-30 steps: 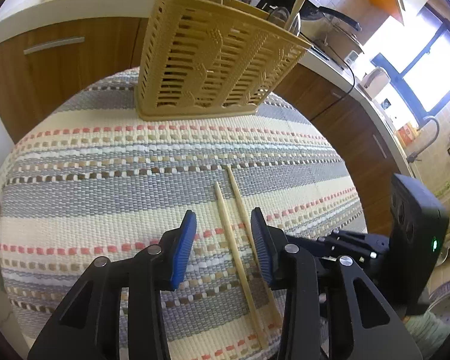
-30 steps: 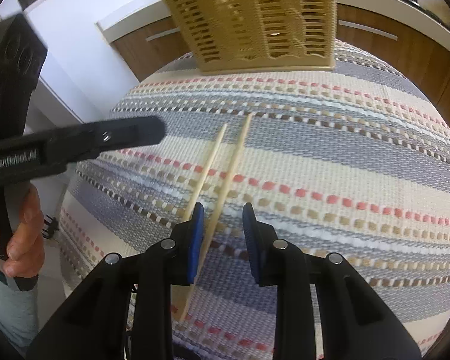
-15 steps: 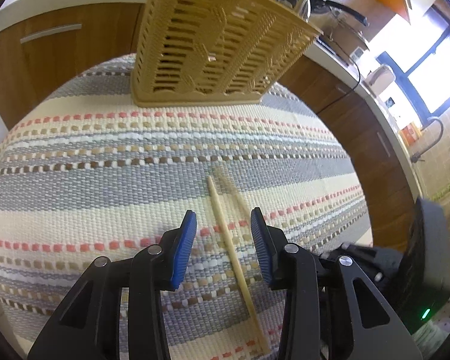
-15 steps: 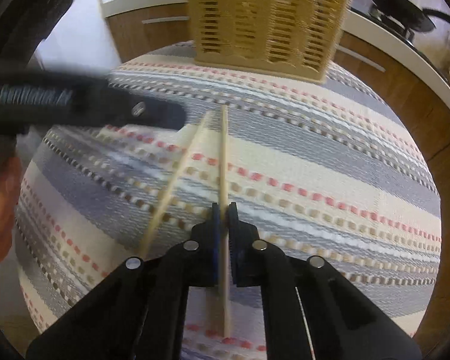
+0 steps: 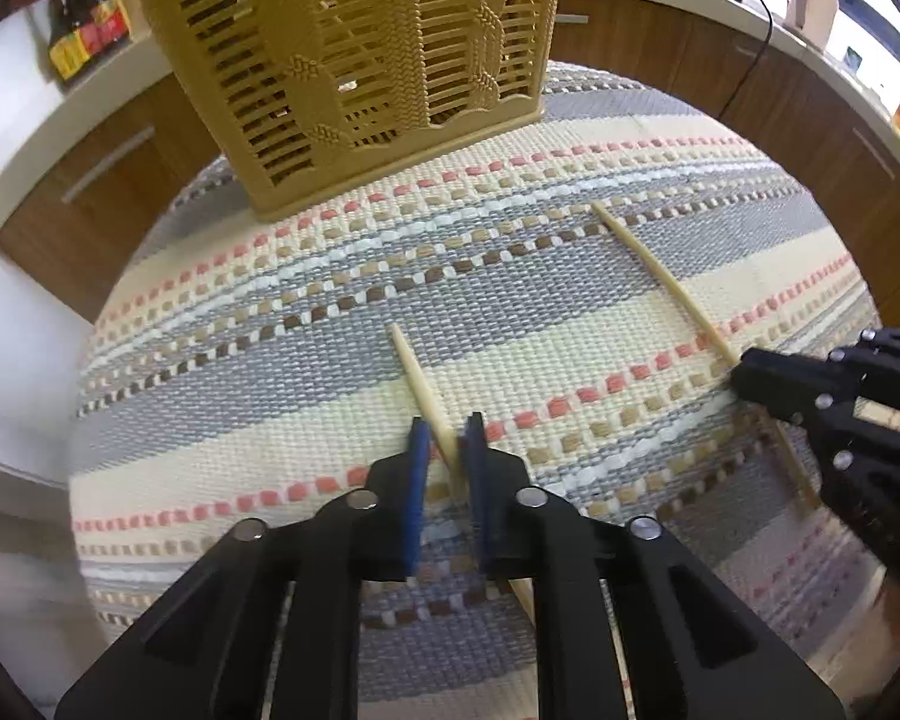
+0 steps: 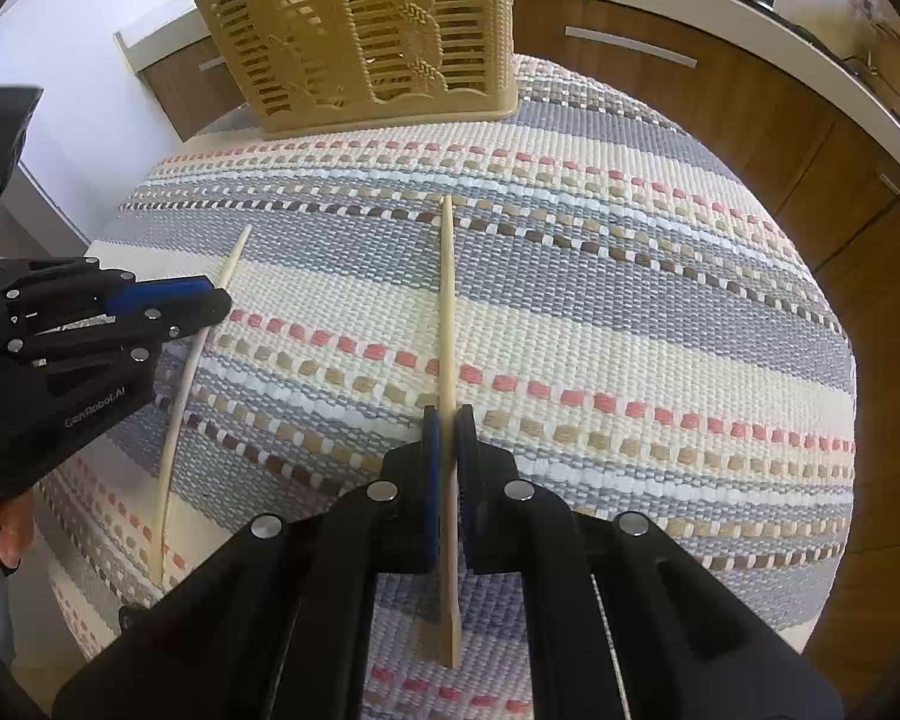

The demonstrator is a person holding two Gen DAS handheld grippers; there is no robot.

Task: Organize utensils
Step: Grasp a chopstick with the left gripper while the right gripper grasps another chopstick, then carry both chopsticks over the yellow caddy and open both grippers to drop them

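Two pale wooden chopsticks are over a striped woven mat. My left gripper (image 5: 447,438) is shut on one chopstick (image 5: 417,375), which points away toward a yellow slatted utensil basket (image 5: 360,60). My right gripper (image 6: 449,426) is shut on the other chopstick (image 6: 447,300), held just above the mat. In the right wrist view the left gripper (image 6: 210,300) and its chopstick (image 6: 180,396) show at the left. In the left wrist view the right gripper (image 5: 750,375) and its chopstick (image 5: 654,264) show at the right.
The mat (image 6: 630,330) covers a small round table. The basket (image 6: 360,30) stands at its far edge, with utensils inside. Wooden cabinets and a white counter (image 6: 660,6) ring the table; sauce bottles (image 5: 81,18) stand on the counter at left.
The right gripper closed on one chopstick and carried it to the right, apart from the other. The left gripper has since closed on the remaining chopstick.
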